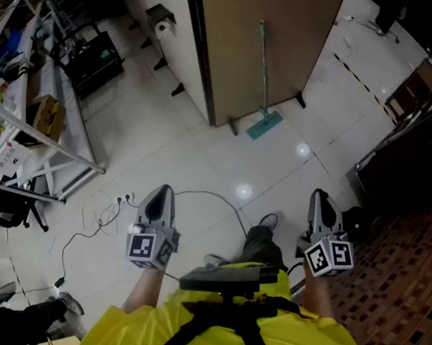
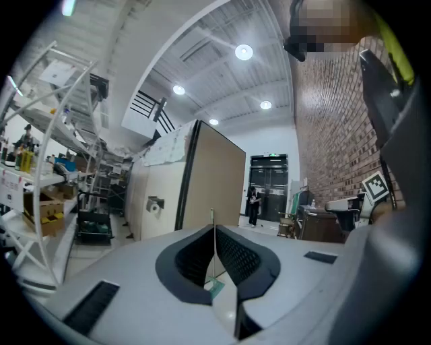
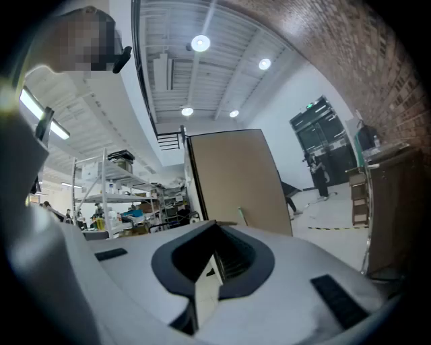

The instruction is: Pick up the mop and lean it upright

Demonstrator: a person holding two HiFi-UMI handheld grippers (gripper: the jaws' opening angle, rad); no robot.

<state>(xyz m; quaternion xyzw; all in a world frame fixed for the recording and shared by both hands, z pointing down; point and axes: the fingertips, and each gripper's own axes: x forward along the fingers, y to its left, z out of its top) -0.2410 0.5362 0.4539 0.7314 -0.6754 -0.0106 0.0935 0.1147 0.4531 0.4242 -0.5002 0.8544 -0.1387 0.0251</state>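
**Against the tan panel: mop upright, both tongs shut and empty**

Item 1: long-handled mop [image 1: 262,74] with a thin pale shaft and a flat teal rectangular head.
- Location: far side of the glossy white tiled floor [image 1: 203,154], well apart from the person.
- The head lies flat on the tiles and the shaft rises against the tall tan board partition [image 1: 246,27].
- The panel appears to take the lean. The head, set out from the panel's base, seems to brace the mop against sliding.
- Judged: the leaning looks already achieved.

Item 2: left grey two-jaw gripper [image 1: 161,196] with marker cube.
- Held low and close to the body, pointing out toward the mop.
- Its black ribbed pads are pressed together with nothing between them.
- Its own view shows the mop only in the distance, in line with the notch.

Item 3: right grey two-jaw gripper [image 1: 321,199] with marker cube.
- Same carry, beside the red brick wall [image 1: 415,294].
- Its pads are closed together and hold nothing.

Item 4: thin pale cable [image 1: 204,196].
- Lies loose on the tiles just ahead of the grippers.
- Judged: a likely snag for feet on any walk forward.
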